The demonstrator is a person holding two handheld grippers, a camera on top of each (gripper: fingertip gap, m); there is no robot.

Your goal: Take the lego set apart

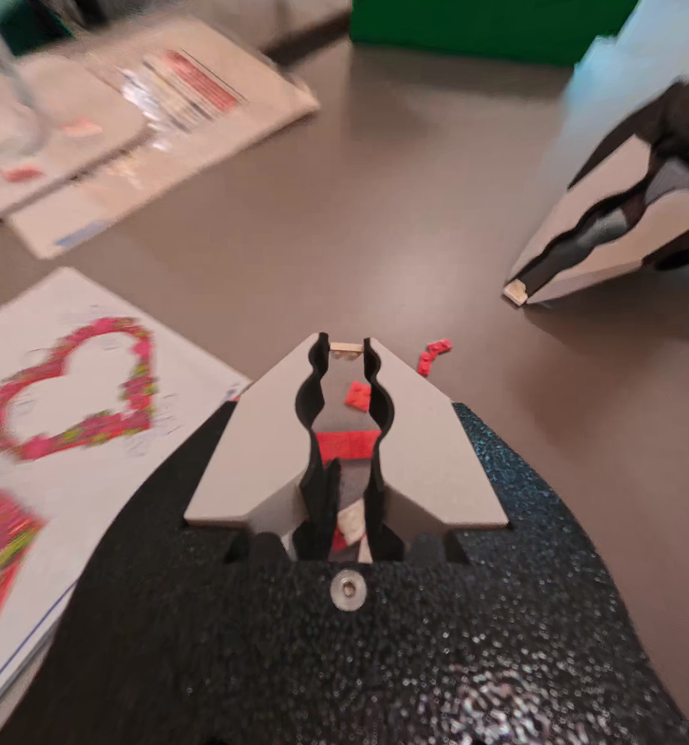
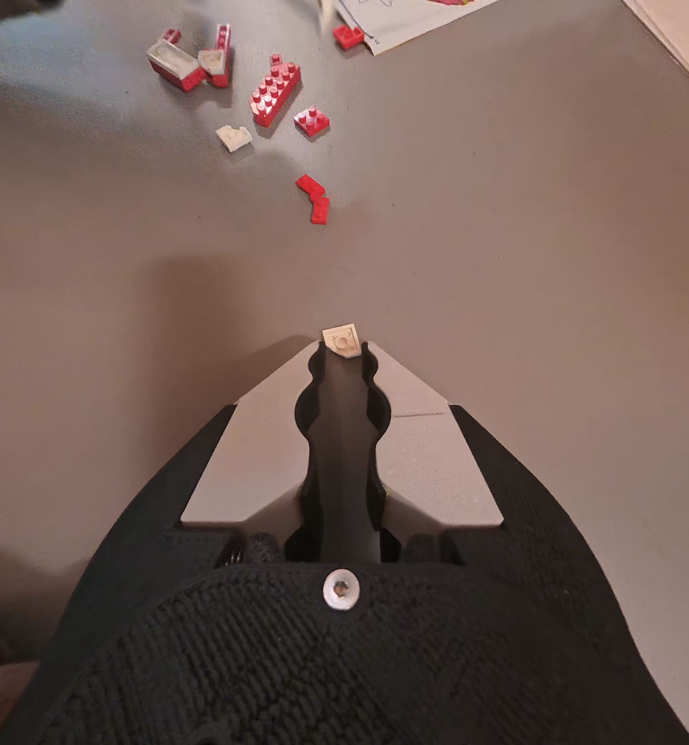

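Right up close, the left gripper [image 1: 347, 346] has its jaws nearly together, pinching a small white plate [image 1: 347, 346] edge-on at the very tips, held above the grey table [image 1: 375, 201]. Same deal with the right gripper [image 2: 343, 342]: jaws only a narrow gap apart, clamped on a little white square plate [image 2: 342, 340] with its underside facing up. Everything else from the lego set is loose on the table beyond that plate: two thin red plates [image 2: 314, 198] nearest it, then a red 2x2 plate [image 2: 311, 121], a long red studded brick [image 2: 275, 92], a white bit [image 2: 233, 138], and two red-and-white chunks [image 2: 189, 64] farthest off. Heart-picture instruction booklet [image 1: 69, 387] sits left of the left gripper.
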